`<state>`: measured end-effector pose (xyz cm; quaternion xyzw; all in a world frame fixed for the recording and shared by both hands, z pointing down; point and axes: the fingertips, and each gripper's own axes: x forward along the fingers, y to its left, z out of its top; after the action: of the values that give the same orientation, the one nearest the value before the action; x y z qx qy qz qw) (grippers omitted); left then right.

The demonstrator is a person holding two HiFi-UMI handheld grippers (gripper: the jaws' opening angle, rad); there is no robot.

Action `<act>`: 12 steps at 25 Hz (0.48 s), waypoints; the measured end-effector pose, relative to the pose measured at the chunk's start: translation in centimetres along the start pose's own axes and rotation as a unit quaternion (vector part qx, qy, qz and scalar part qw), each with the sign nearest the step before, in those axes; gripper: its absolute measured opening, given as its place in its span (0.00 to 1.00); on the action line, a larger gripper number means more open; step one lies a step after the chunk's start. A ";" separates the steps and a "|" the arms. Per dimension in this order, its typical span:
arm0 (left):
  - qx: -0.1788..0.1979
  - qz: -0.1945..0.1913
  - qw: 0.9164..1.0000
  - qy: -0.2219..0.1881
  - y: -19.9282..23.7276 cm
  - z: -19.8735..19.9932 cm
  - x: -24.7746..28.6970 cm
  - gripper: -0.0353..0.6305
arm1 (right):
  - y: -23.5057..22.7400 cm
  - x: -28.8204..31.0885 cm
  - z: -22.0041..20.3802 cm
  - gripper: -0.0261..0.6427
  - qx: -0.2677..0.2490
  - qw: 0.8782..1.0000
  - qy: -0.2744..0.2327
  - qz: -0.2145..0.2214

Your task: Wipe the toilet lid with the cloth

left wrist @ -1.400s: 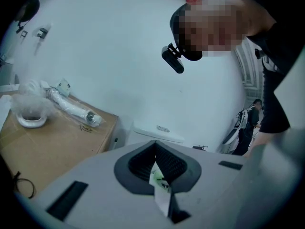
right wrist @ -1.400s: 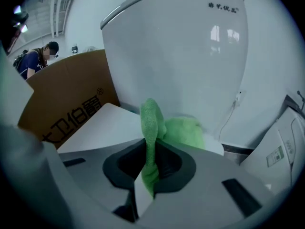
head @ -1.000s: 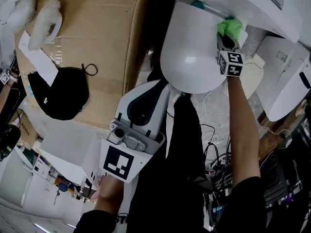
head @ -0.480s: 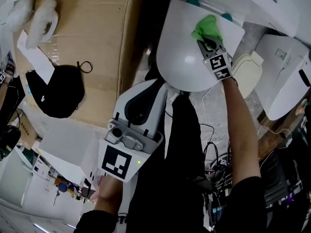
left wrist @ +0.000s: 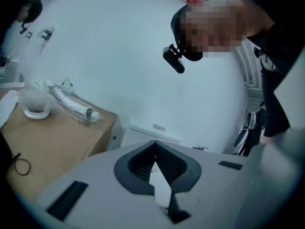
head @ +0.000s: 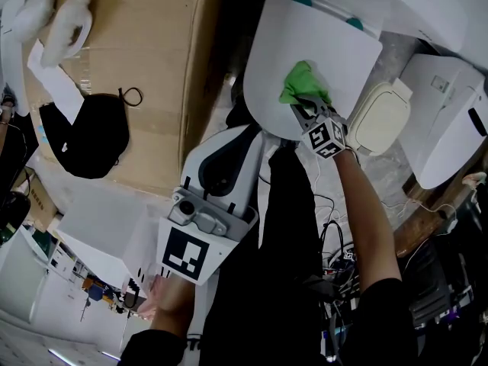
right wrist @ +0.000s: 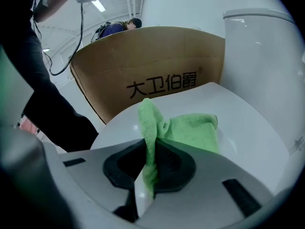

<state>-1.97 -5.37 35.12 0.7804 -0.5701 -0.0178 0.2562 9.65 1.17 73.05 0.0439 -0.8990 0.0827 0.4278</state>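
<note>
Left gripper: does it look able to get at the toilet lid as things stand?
Probably yes. The left gripper is empty and sits just off the toilet lid's near rim, with nothing between them. The right gripper, shut on the green cloth, only takes up the lid's middle.

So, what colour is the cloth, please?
The cloth is bright green, clearest in the right gripper view.

White, glossy toilet lid (head: 305,29), closed, with its rounded end nearest. A crumpled green cloth (head: 301,82) rests on its near half, one fold pinched in the right gripper (head: 299,107).
</note>
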 end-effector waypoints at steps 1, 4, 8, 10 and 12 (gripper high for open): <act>0.000 0.001 1.000 0.000 -0.1 -0.1 -0.1 0.05 | 1.0 0.0 -0.3 0.11 0.001 1.000 0.001 0.004; -0.001 0.003 1.000 -0.002 -0.2 -0.1 -0.3 0.05 | 4.1 0.1 -0.9 0.11 0.010 1.000 0.005 0.021; 0.001 0.004 1.000 -0.005 -0.5 -0.1 -0.5 0.05 | 8.2 0.3 -1.7 0.11 0.015 0.999 0.007 0.048; 0.001 0.004 1.000 -0.004 -0.6 -0.4 -0.6 0.05 | 10.0 0.5 -2.0 0.11 0.015 0.998 0.009 0.059; 0.001 0.005 1.000 -0.002 -0.7 -0.6 -0.8 0.05 | 11.6 0.7 -2.2 0.11 0.010 0.997 0.012 0.070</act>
<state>-1.43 -4.26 35.15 0.7776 -0.5745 -0.0177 0.2547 9.13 12.94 73.66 -0.0158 -0.8938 0.1223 0.4313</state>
